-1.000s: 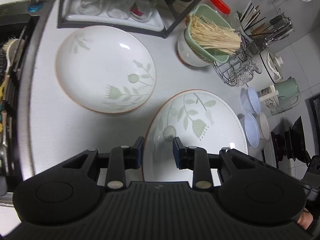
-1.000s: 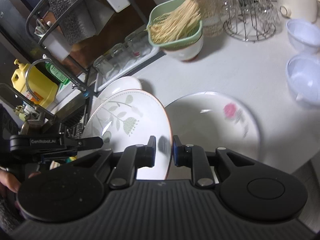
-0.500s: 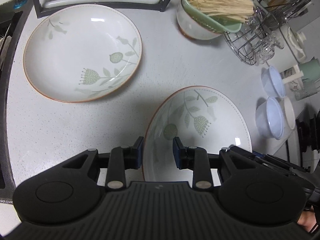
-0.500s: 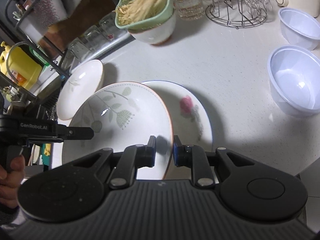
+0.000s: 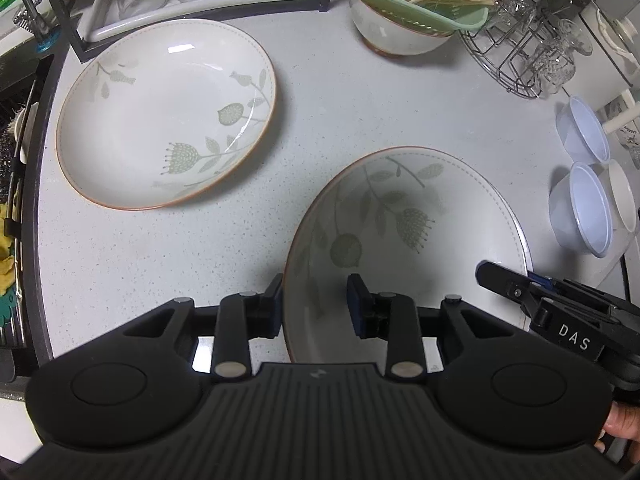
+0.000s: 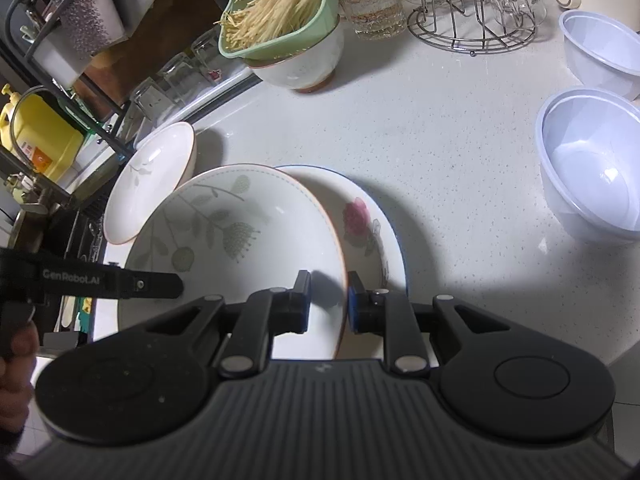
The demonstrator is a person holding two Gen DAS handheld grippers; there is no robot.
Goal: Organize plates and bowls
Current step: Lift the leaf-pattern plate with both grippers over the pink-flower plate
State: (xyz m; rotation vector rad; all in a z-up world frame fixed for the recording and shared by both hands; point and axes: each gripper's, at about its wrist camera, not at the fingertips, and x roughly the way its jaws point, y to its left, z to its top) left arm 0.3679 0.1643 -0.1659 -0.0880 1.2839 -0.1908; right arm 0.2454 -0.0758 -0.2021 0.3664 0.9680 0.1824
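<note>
Both grippers have carried the cream leaf-print ceramic plate [image 6: 240, 236] down onto the rose-print white plate [image 6: 360, 216] on the speckled counter [image 5: 340, 112]: stack nearly done; L gripper [image 5: 316, 306] opening round its rim, R gripper [image 6: 326, 300] pinching rim.

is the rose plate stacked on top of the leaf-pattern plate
No, in the right wrist view the leaf-pattern plate lies over the rose plate, hiding its left part.

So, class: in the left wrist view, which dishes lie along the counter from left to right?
Leaf-patterned plate lying alone → leaf-patterned plate between the left gripper's fingers → translucent bluish plastic bowls.
</note>
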